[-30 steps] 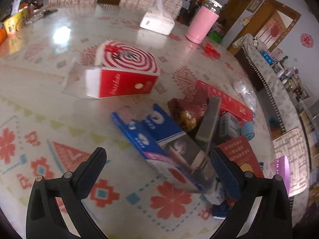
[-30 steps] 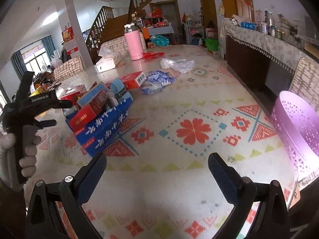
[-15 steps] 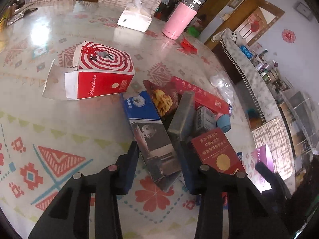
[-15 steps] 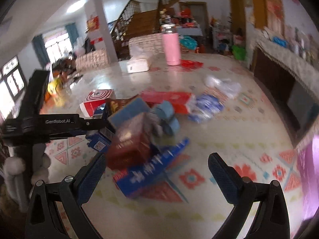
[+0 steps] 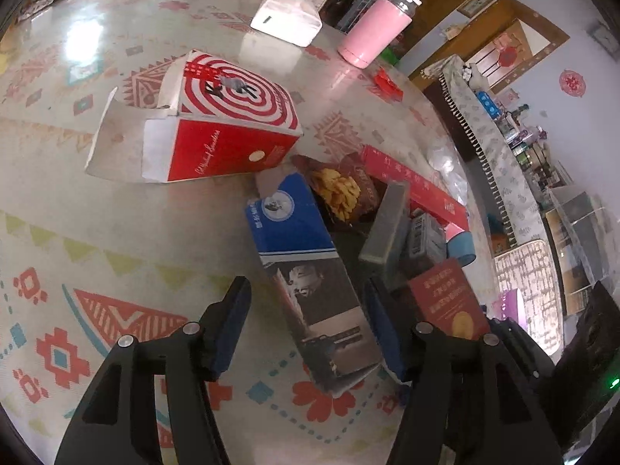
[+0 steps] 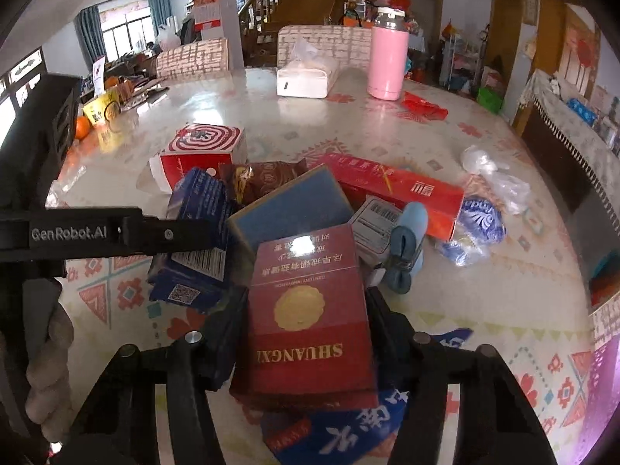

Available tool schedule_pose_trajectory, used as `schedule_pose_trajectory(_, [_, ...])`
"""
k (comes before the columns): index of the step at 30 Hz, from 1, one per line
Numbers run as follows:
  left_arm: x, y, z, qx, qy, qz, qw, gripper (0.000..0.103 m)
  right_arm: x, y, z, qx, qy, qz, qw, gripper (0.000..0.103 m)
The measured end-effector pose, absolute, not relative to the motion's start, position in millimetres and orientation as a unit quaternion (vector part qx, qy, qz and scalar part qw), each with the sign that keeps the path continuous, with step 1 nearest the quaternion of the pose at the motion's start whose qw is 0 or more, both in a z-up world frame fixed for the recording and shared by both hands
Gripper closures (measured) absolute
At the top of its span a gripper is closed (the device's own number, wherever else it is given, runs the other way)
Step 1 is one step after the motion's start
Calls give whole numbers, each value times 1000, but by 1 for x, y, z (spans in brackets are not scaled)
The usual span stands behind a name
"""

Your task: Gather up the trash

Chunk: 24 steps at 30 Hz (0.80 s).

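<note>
My right gripper (image 6: 302,333) has been closing; its jaws pinch the red carton (image 6: 308,317) atop the trash pile. My left gripper (image 5: 310,325) jaws, just reopening, straddle the blue box (image 5: 310,271) on the surface (image 5: 116,232), apparently without contact.

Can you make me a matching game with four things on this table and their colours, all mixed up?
Things:
1. tumbler
2. tissue box
3. box with ring pattern
4. carton between the left gripper fingers

Colours:
A. blue with a grey photo
B. pink
C. red and white
D. white

Pairs: 1-B, 2-D, 3-C, 4-A
</note>
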<state>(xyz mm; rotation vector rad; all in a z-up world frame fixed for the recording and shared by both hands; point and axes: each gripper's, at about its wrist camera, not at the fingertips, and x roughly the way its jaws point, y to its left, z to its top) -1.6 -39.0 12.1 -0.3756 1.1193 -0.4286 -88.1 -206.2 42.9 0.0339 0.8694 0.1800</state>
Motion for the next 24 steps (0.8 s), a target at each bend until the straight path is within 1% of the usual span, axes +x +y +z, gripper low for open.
schedule_pose_trajectory(1, [-4,-40,13,-171,522,-199,812,44,-90,-211,45,32,417,91,904,39])
schedule_pose_trajectory(2, [-6,-43,14,-162,518,-198,816,62,-92,-213,47,41,412,92,906,39])
schedule_pose_trajectory(6, [-17,-44,24,-151,503,-192,829,69,-106,-226,62,75,386,97,914,39])
schedule_pose_trajectory(10, [-35,-41,42,-149,485,-192,840,69,-131,-244,80,91,355,94,926,39])
schedule_pose_trajectory(13, [-56,-45,60,-129,462,-192,857,70,-151,-265,89,112,335,87,932,39])
schedule_pose_trajectory(14, [-64,-49,67,-128,456,-200,858,72,-159,-274,90,122,329,82,933,39])
schedule_pose_trajectory(15, [-70,-53,72,-128,452,-209,858,73,-164,-281,91,128,325,78,934,39])
schedule_pose_trajectory(19, [-95,-86,97,-102,429,-237,866,72,-190,-320,85,165,316,54,933,39])
schedule_pose_trajectory(24, [-109,-133,110,-89,426,-289,853,72,-226,-374,72,200,312,8,929,39])
